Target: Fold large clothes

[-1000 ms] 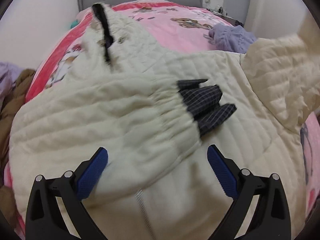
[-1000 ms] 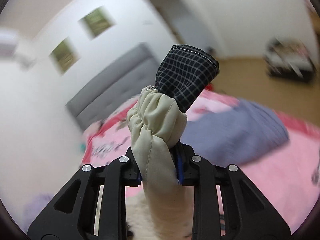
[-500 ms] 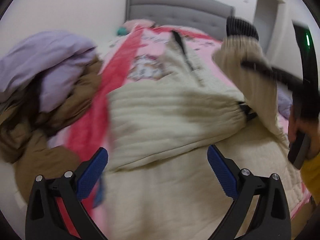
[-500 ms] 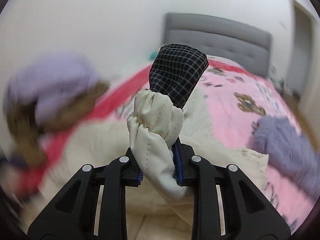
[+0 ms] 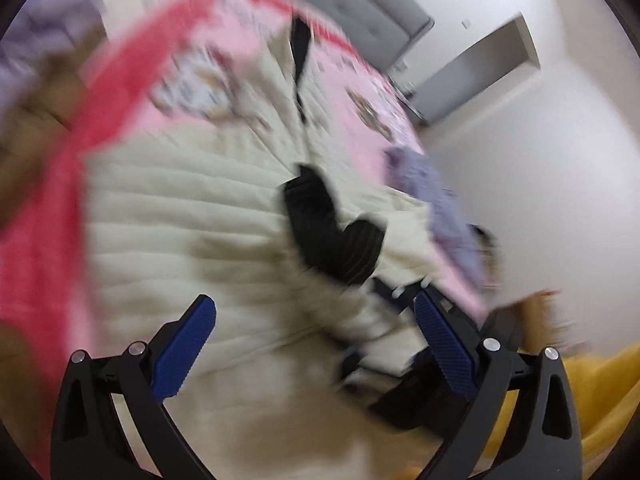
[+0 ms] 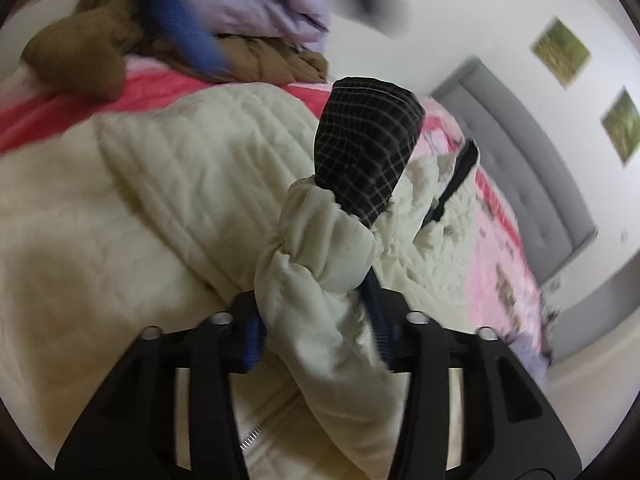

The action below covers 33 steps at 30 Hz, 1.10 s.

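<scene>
cream quilted jacket lying spread on the pink bed, sleeve in our right gripper.
we're seeing the right jaws just been opening, gathered sleeve with black checked cuff sitting between them, pads looking released; left gripper hanging wide open over the jacket, gripping nothing.
</scene>
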{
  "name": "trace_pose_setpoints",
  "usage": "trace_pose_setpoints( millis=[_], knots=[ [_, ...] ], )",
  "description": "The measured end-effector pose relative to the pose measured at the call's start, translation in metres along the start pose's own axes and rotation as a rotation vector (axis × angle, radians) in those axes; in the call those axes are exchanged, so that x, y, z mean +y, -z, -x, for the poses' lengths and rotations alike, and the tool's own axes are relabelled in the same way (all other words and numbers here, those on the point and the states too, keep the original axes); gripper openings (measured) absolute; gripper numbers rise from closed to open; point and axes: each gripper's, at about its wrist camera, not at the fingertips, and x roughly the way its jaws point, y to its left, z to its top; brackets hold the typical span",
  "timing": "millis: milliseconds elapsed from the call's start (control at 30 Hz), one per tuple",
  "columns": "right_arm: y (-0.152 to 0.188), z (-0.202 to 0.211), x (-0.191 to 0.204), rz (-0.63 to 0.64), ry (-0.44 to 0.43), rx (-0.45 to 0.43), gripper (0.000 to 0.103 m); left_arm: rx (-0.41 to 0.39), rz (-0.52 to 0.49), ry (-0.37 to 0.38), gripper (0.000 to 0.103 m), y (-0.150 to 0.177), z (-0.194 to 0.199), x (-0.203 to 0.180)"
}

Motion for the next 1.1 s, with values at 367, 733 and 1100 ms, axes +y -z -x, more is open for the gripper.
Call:
trace_pose_setpoints(
  millis=[367,733,1100],
  knots=[
    [0.064,0.081,-0.074,-0.339,-0.027,0.02,0.066,0.168,0.226,-0.109,0.058,-0.012,-0.082,0.024],
    [0.141,0.036,-0.201,-0.827,-0.01,0.147,0.083,0.075,0.162,-0.172,0.031,0.015,-0.073,0.013],
    [0.118,-0.118,-0.204,-0.607,-0.301,0.533,0.008,0.073,0.117,-0.291,0.031,0.017,-0.085,0.015]
  ],
)
